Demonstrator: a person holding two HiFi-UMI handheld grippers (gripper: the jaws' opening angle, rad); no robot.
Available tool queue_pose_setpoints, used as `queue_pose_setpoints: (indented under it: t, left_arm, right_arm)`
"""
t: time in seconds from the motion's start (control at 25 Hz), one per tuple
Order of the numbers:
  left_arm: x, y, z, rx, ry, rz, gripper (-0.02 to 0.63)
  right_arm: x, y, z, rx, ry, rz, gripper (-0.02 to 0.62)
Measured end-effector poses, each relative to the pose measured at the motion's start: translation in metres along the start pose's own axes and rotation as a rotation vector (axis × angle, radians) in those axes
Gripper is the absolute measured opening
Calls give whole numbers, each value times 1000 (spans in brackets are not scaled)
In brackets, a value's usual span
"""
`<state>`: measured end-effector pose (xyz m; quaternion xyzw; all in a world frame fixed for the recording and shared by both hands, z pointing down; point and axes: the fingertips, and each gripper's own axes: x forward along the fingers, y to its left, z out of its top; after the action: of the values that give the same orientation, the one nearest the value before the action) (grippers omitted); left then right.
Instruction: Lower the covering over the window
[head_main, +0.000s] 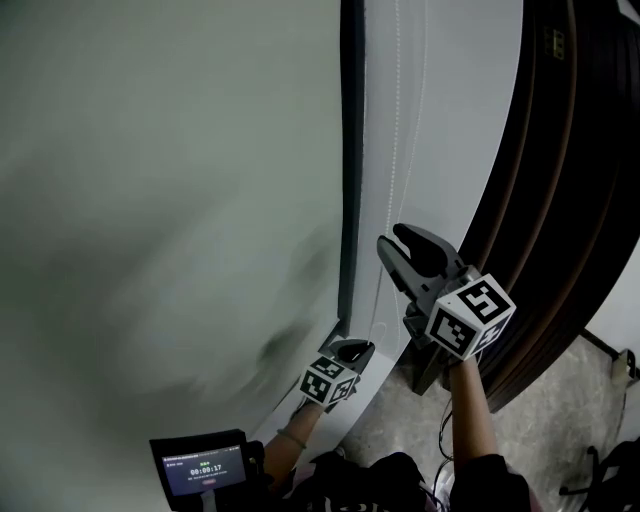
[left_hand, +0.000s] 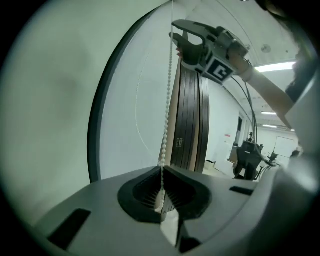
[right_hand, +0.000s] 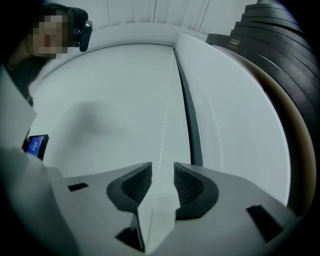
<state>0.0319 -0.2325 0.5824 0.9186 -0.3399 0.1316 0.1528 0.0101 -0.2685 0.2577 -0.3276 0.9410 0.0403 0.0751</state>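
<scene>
Chain (left_hand: 167, 100) is pinched in our left hand-held gripper (left_hand: 161, 170), held low, while our right hand-held gripper (right_hand: 162, 169), raised above it, stands spread around the chain.

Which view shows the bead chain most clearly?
The left gripper view: the bead chain rises sharp, bead by bead, from the left gripper's shut jaws. The head view shows only thin lines; the right gripper view, a faint dotted line.

Small black handheld device with a lit blue screen (head_main: 205, 468), lower left of the head view: the white timer digits read 00:00:17. The remaining lines on this screen are too small to read.
</scene>
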Motion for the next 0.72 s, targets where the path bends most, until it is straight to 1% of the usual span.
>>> queue_pose_setpoints:
  t: [0.12,0.2,0.24,0.28,0.36,0.44,0.52,0.6,0.68,0.72]
  left_arm:
    - [9,4,7,-13,1,-14,12]
    - [12,6,11,-26,-8,-17,12]
    - [12,6,12,-35,-15,-17,12]
    - [12,5,12,-44,-22,-17,12]
    - [13,5,10,-56,-18,-17,12]
    - [12,2,-5,-51,45,-19,12]
    - [4,-13,-36,-51,129,-21,12]
    - [-8,-28,-74,-89,189,-21,12]
    - [-15,-24,-105,-144,221,-33,12]
    - [-17,-17,-116,-172,222,-41,12]
  right_arm:
    - [28,-17,26,-15,-46,0,120]
    - [37,-29,39,-28,-74,-28,117]
    - [39,-33,42,-36,-82,-47,91]
    - [39,-36,43,-38,-88,-62,25]
    - [40,-38,40,-11,-93,-65,18]
    - [38,-34,26,-3,-54,-64,15]
    - [23,-22,1,-16,-3,-80,15]
    - [0,-12,-29,46,26,-95,15]
    - [-6,-16,-62,131,36,-114,15]
    - [-5,-20,-73,157,35,-124,15]
